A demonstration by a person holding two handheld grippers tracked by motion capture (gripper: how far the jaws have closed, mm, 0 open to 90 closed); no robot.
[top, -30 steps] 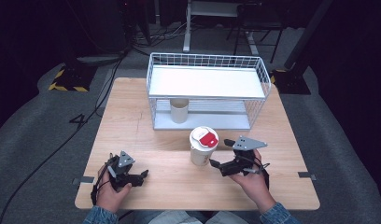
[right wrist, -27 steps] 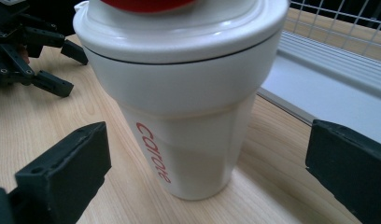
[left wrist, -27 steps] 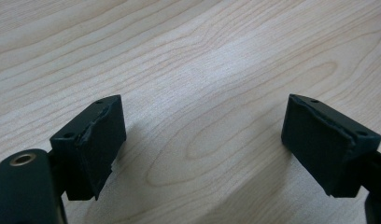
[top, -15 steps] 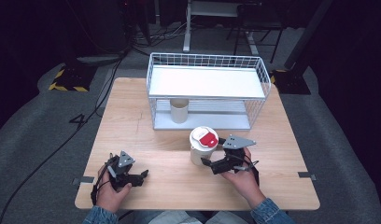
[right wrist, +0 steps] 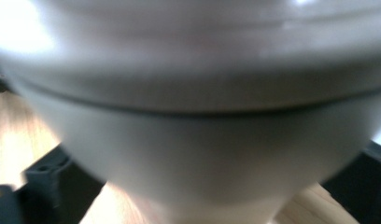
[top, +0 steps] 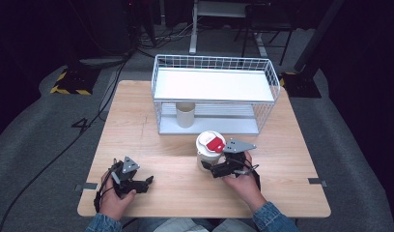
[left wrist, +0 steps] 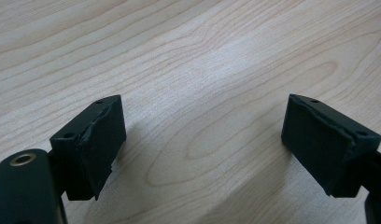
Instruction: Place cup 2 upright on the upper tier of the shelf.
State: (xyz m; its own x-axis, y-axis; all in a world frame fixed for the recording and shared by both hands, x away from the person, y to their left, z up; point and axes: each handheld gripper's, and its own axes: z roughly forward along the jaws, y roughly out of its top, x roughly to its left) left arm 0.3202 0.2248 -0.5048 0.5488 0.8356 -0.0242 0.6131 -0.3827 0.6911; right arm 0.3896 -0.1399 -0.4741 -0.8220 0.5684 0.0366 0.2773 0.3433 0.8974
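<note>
The wooden table [top: 137, 121] takes up the middle of the high view, with dark grey floor all around it. The biggest thing on it is a white wire rack [top: 213, 94], standing toward twelve o'clock from the table's centre, with a flat white shelf on top and an open lower level. A small beige cup [top: 185, 114] stands upright in that lower level, toward the rack's nine o'clock end. Just off the rack's front edge, at about five o'clock from the beige cup and near the middle of the table, stands a white paper cup [top: 208, 151] closed by a white lid that bears a red patch. The right gripper [top: 212, 167] lies at five o'clock from this cup, held in the person's right hand [top: 243, 181], and its black jaws reach in on either side of the cup's lower wall. The jaws have just been closing with the cup between them; in the right gripper view the cup's white wall [right wrist: 188, 140] sits very close and blurred between the two dark jaws, which appear to press on its sides. The left gripper [top: 146, 182] rests low at about seven o'clock on the table, well apart from both cups, held in the left hand [top: 115, 195]. In the left gripper view its jaws stand wide apart over bare wood [left wrist: 202, 93], with nothing between them.
</note>
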